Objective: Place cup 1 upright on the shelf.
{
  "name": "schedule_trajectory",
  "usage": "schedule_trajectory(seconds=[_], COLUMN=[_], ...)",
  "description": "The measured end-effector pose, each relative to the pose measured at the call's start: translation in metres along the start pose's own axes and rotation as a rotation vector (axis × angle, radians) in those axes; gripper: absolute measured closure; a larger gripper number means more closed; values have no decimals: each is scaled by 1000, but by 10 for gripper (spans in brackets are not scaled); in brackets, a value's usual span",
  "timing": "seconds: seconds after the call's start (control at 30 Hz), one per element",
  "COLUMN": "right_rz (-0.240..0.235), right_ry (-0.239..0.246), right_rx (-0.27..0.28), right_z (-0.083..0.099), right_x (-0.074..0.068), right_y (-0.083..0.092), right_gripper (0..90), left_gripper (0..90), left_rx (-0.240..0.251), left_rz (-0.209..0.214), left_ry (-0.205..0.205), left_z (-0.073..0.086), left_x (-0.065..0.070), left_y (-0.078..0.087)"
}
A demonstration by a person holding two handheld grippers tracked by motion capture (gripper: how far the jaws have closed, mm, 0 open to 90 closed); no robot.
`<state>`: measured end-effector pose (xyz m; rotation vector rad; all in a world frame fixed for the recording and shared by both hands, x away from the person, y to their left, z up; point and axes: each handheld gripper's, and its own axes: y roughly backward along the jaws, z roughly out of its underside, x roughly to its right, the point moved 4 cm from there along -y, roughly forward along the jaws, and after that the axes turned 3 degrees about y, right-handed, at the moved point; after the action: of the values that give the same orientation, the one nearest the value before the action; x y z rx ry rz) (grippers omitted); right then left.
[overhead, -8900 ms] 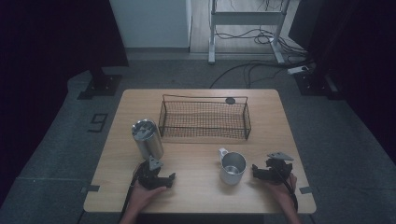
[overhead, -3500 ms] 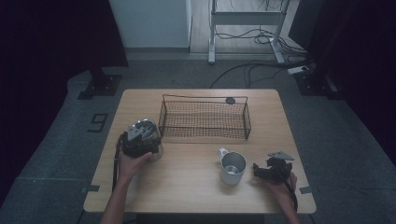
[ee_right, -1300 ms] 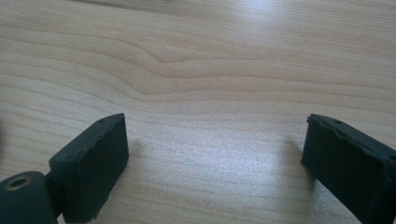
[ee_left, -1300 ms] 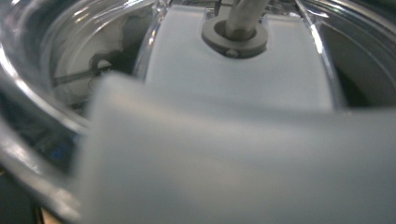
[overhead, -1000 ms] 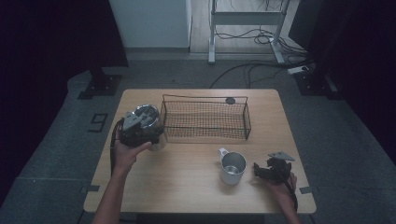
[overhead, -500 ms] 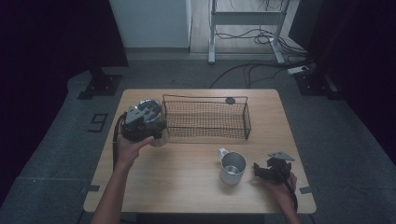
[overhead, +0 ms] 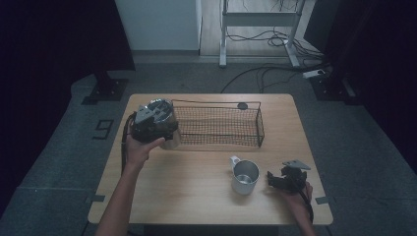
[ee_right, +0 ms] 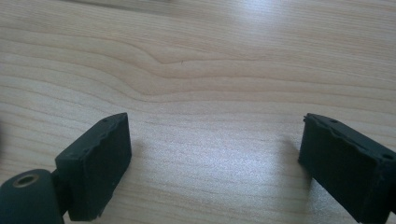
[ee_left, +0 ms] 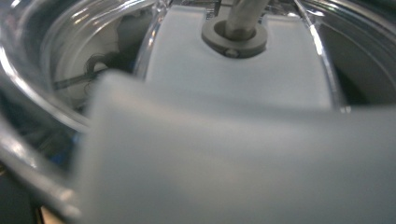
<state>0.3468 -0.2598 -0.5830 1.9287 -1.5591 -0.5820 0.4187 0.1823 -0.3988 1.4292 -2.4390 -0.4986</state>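
Change since earlier: left gripper (overhead: pixel 156 129) carried the steel tumbler (overhead: pixel 164 114) off its spot on the near-left of the table (overhead: pixel 196 201) to the left end of the wire basket (overhead: pixel 255 125); the right hand (overhead: pixel 295 194) kept its place.
Left gripper: clamped on the tumbler's rim, held above the tabletop by the left hand (overhead: pixel 140 150).
Tumbler: just beside the basket's left end; its shiny inner wall (ee_left: pixel 56 46) showed close up in the left gripper view.
Right gripper (overhead: pixel 282 181): low on the table at the near right, jaws apart and just closing a little, with bare wood (ee_right: pixel 210 140) between them.
Steel mug (overhead: pixel 244 176): upright just left of the right gripper, handle toward the basket, untouched.
Basket: mid-table, toward the far edge.
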Motion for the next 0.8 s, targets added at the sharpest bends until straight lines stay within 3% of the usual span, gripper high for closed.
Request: schedule_trajectory(seconds=[0.8], right_rz=[-1], right_ry=[2], right_rx=[-2], right_z=[0], right_x=[0], right_y=[0], right_gripper=[92], left_gripper=[41], left_rx=[-3], left_rz=[23], left_ry=[0], left_z=[-13], left_x=[5], left_y=[-19])
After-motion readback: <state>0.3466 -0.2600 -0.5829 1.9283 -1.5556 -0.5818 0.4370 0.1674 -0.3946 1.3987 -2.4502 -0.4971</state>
